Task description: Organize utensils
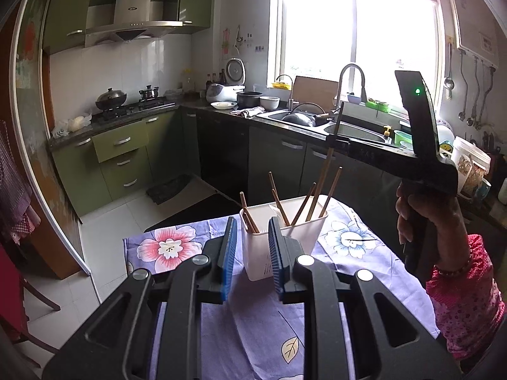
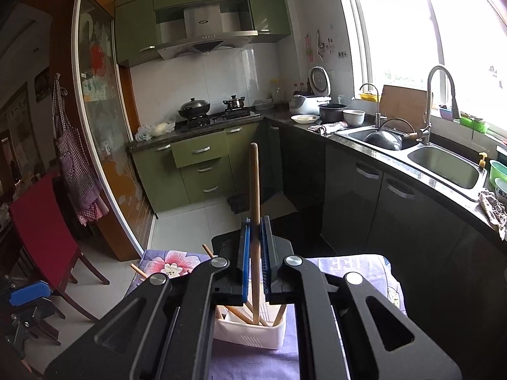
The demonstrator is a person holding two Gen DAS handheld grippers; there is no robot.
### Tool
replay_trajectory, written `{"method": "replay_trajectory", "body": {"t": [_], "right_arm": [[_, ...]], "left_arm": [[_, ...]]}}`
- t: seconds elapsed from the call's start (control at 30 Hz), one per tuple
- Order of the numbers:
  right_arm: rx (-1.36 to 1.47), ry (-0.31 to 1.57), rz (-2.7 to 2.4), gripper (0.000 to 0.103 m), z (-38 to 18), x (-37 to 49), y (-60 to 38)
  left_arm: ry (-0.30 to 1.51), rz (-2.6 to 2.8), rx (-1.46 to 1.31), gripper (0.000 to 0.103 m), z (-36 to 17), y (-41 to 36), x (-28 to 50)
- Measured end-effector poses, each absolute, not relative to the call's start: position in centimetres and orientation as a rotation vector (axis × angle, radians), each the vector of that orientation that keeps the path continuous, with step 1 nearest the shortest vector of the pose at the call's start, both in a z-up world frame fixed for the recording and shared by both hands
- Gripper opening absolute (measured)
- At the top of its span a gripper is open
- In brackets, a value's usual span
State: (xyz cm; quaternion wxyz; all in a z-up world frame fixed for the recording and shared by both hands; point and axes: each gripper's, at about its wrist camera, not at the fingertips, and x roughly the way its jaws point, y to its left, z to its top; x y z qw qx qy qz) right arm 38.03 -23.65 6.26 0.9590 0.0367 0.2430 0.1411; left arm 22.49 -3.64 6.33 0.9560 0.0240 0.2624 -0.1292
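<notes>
Above the white holder [image 1: 283, 237] on the flowered surface [image 1: 253, 316], the right tool [image 2: 255, 221] is pinching one chopstick [image 2: 254, 190] upright (left tool [image 1: 252, 253] narrow, empty), probably needing a straight lowering, then release.

One white utensil holder [image 1: 283, 237] stands on one floral tablecloth [image 1: 348, 253]. Seven wooden chopsticks are visible: six resting in the holder [image 1: 280, 204] and one held upright above it [image 2: 254, 209]. Two grippers appear, left [image 1: 252, 243] and right [image 2: 255, 247]. On the stove sit two lidded pots [image 2: 194, 107]; the counter holds one double-basin sink [image 2: 443, 164].
</notes>
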Motion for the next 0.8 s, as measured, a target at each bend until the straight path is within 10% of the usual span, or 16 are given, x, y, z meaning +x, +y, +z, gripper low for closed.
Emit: {"method": "replay_trajectory", "body": {"t": [0.3,0.8], "right_arm": [[0.083,0.502,0.316,0.024,3.9,34.9,-24.3],[0.073,0.443,0.263,0.092,-4.4,15.8,-28.8]], "left_arm": [[0.534,-0.274,0.025,0.022,5.8,-3.7,21.3],[0.490,-0.183,-0.041,0.086,-1.2,-3.7,14.1]]}}
